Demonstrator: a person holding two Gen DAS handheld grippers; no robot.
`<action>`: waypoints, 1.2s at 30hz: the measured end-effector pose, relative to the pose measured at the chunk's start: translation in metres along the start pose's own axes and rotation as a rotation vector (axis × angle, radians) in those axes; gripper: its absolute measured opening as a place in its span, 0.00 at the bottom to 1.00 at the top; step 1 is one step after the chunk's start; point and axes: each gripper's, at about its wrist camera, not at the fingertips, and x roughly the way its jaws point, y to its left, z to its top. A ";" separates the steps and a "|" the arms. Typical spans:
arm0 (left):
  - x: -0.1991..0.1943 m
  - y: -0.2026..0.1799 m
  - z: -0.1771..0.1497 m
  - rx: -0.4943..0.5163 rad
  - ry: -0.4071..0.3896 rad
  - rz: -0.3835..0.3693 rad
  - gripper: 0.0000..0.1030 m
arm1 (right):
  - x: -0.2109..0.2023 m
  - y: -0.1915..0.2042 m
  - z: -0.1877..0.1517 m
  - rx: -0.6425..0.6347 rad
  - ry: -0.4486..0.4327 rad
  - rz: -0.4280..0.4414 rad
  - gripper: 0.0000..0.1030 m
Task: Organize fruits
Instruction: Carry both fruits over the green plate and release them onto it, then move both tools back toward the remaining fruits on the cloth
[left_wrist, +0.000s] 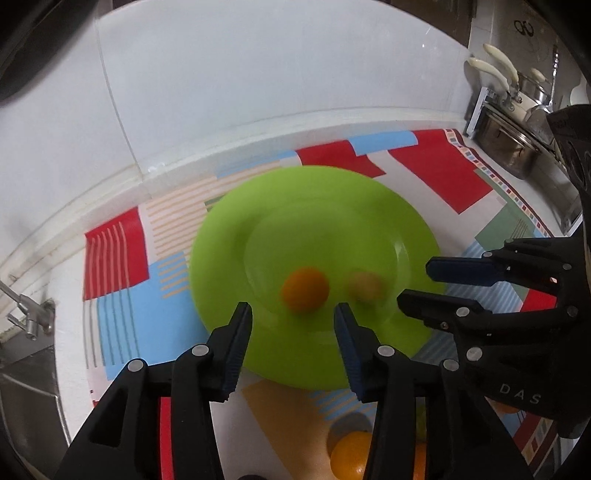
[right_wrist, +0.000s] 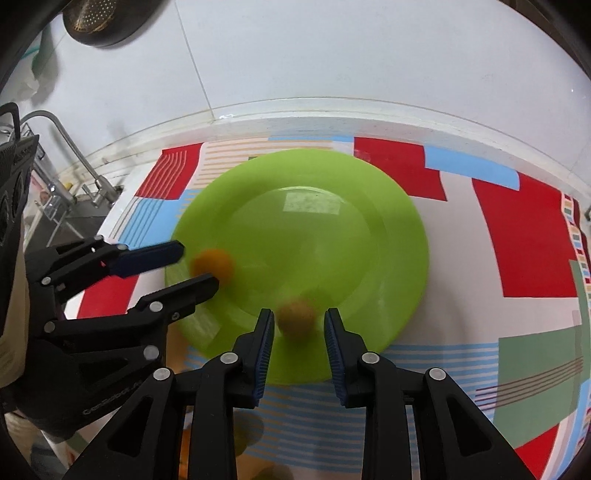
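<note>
On the counter (left_wrist: 155, 192), a green plate (left_wrist: 314, 206) rests on a patterned cloth (left_wrist: 443, 173) and serves as the landmark. 2 small fruits lie on its near side: an orange fruit (left_wrist: 306, 289) toward the plate's left and a paler, brownish fruit (left_wrist: 364, 286) just beside it on the right, both blurred.

The left gripper (left_wrist: 293, 314) is held over the plate's near rim, its jaws parted with a clear gap; the orange fruit sits just beyond the tips and is not gripped. The right gripper (right_wrist: 298, 319) is held likewise over the near rim, its jaws parted by a narrower gap, with the brownish fruit (right_wrist: 296, 319) between the tips; whether the pads touch it cannot be told, though it appears to be free.

The step in hand is judged to be the setting down of 1 fruit by each gripper onto the plate. More fruit, an orange (left_wrist: 349, 456) among it, is seen on the cloth nearer than the plate, beneath the grippers. The next move is judged to call for both grippers to be lifted clear and taken back to that fruit.

The letters "DAS" (left_wrist: 520, 394) are read on the right gripper's body in the left wrist view. Embossed lettering on the left gripper's body in the right wrist view is too faint to be read with confidence.
</note>
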 end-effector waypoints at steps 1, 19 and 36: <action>-0.004 -0.001 -0.001 0.004 -0.009 0.010 0.47 | -0.003 0.000 -0.001 -0.002 -0.010 -0.007 0.34; -0.111 -0.046 -0.044 -0.034 -0.177 0.091 0.73 | -0.110 0.010 -0.052 -0.032 -0.268 -0.084 0.57; -0.174 -0.103 -0.111 -0.153 -0.265 0.184 0.94 | -0.164 -0.001 -0.131 -0.044 -0.351 -0.065 0.68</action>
